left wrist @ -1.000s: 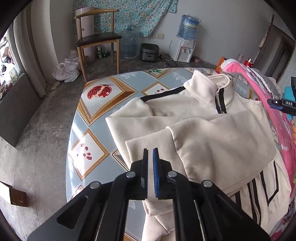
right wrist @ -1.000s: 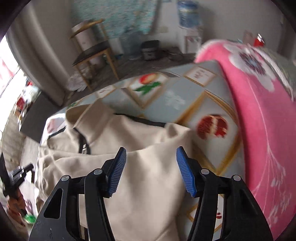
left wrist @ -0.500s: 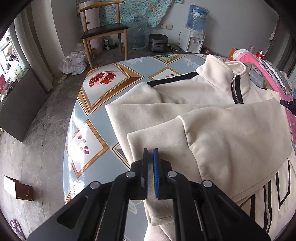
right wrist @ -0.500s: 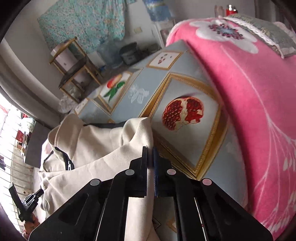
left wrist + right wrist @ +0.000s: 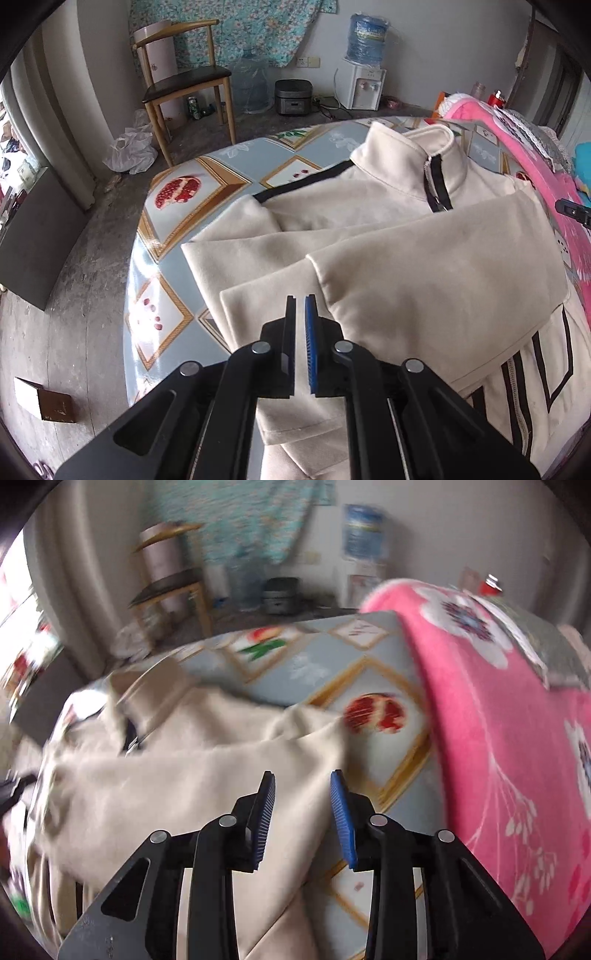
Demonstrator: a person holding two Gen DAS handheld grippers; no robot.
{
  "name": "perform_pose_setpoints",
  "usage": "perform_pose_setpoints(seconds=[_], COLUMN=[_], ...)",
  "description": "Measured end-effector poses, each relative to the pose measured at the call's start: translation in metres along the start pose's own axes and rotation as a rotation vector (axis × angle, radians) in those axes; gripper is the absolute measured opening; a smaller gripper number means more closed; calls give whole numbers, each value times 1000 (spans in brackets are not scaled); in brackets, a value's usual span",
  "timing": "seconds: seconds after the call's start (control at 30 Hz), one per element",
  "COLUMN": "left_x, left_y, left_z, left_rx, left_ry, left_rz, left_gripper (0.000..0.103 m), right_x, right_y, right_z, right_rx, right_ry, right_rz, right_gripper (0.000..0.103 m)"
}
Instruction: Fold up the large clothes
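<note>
a cream jacket (image 5: 388,236) is seen spread on a round table (image 5: 173,221) covered with a fruit-patterned cloth, its collar turned toward the far wall and both sleeves folded across the chest. the left gripper (image 5: 300,325) is held low over the near edge of the jacket with its jaws pressed together; a fold of cream fabric lies right at them, but whether it is pinched between the pads cannot be told. the right gripper (image 5: 303,812) is shown in a blurred view above the jacket's other side, its jaws partly spread and just opened wider, with cloth seen under the gap but not pressed by the pads. a pink flowered blanket (image 5: 509,738) is draped just beside the jacket. a wooden chair (image 5: 184,85) and a water dispenser (image 5: 365,74) are seen by the wall.
</note>
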State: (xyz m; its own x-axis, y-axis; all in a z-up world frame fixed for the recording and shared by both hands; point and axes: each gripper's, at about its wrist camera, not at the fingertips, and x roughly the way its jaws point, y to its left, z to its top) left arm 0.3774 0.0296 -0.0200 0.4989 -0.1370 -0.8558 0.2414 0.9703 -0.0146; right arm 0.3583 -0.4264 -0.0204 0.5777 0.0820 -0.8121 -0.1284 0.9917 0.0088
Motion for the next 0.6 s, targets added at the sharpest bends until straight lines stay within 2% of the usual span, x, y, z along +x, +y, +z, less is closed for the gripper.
perform_pose_setpoints(seconds=[0.13,0.2,0.27,0.4,0.53,0.6], left_x=[18,20,20,10,-5,-6], left_y=[-14,-12,-10,-9,-11,-12], left_z=[-11,-14,-13,-2,40,66], left_rx=[48,32,19,28,-7,-57], left_ry=[42,29,31,20,-44,-58], left_rz=[43,36,23,30,-21,-81], left_gripper=[6,6,6,6,8,17], right_x=[15,28,26,12,0,4], right_y=[31,33,32,30,32,37], right_z=[-34,-45,-47,-20,35,67], right_rx=[-165,-196,-198,-155,-42,21], right_ry=[89,118,114,104,55,42], right_rz=[-41,-75,-66,-14,160,243], right_gripper=[31,30,31,35,46,49])
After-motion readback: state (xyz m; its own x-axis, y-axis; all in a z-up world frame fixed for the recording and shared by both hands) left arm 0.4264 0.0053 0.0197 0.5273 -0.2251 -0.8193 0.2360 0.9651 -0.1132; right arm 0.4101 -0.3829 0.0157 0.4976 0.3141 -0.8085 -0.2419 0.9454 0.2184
